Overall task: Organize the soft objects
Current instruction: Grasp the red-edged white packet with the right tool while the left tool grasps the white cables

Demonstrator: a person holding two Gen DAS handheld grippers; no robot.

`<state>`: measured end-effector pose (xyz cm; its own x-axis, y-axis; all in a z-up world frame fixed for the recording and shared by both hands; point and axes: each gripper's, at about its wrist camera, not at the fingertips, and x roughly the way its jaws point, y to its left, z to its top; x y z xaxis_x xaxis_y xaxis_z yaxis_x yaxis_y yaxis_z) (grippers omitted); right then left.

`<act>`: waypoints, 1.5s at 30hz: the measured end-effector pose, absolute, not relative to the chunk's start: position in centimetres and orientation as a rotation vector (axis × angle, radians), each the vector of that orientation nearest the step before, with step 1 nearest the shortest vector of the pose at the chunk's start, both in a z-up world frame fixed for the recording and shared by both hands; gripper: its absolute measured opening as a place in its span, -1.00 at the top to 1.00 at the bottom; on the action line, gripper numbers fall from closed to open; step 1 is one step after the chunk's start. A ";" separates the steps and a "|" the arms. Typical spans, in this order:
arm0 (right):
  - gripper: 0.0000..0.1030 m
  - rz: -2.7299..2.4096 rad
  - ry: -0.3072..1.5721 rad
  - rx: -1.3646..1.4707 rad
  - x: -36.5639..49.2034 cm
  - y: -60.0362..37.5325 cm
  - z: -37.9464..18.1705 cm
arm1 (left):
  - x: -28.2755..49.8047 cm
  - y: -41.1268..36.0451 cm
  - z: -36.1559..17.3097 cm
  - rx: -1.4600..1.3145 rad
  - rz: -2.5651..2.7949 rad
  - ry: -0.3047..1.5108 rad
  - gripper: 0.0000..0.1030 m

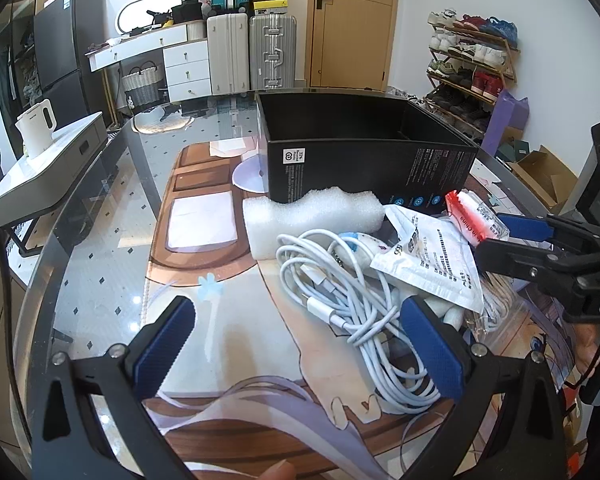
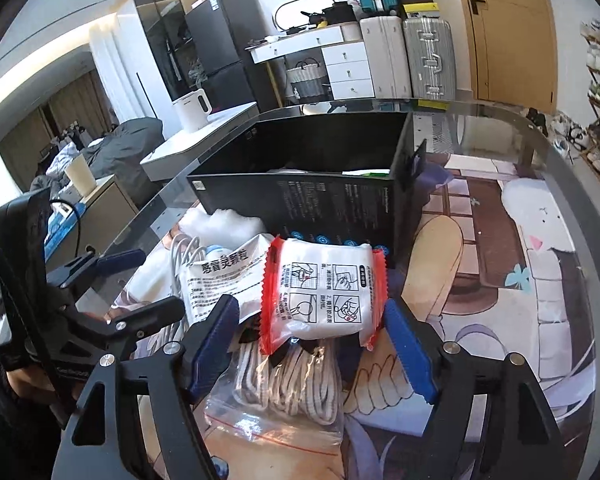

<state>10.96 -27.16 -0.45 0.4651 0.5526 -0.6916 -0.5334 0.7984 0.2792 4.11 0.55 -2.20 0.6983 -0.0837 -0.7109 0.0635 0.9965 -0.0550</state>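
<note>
A black open box stands on the glass table; it also shows in the right wrist view. In front of it lie white foam, a coiled white cable, a white printed sachet and a red-edged white packet. My left gripper is open, its right finger beside the cable. My right gripper is open with its fingers on either side of the red-edged packet, above a bag of white cord. The right gripper also shows at the left wrist view's right edge.
The table has a cartoon-printed mat under glass. A side cabinet with a white kettle stands left of the table. Suitcases, drawers, a door and a shoe rack line the far wall.
</note>
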 end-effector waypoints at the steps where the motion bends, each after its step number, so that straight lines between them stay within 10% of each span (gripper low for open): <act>1: -0.48 0.669 0.859 0.035 11.1 -27.3 -0.5 | 4.1 0.5 -2.2 -0.026 -0.082 0.794 -1.00; 11: 0.04 0.689 0.827 0.053 11.2 -27.3 -0.2 | 4.3 0.7 -2.2 -0.033 -0.086 0.802 -1.00; 45: 0.04 0.705 0.783 0.037 10.0 -27.0 0.9 | 5.0 1.1 -3.0 -0.058 -0.085 0.916 -0.80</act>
<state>10.01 -26.99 0.93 0.4941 0.5947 -0.6342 -0.5684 0.7730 0.2820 5.00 1.11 -3.03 0.6057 -0.0979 -0.7897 0.0488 0.9951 -0.0860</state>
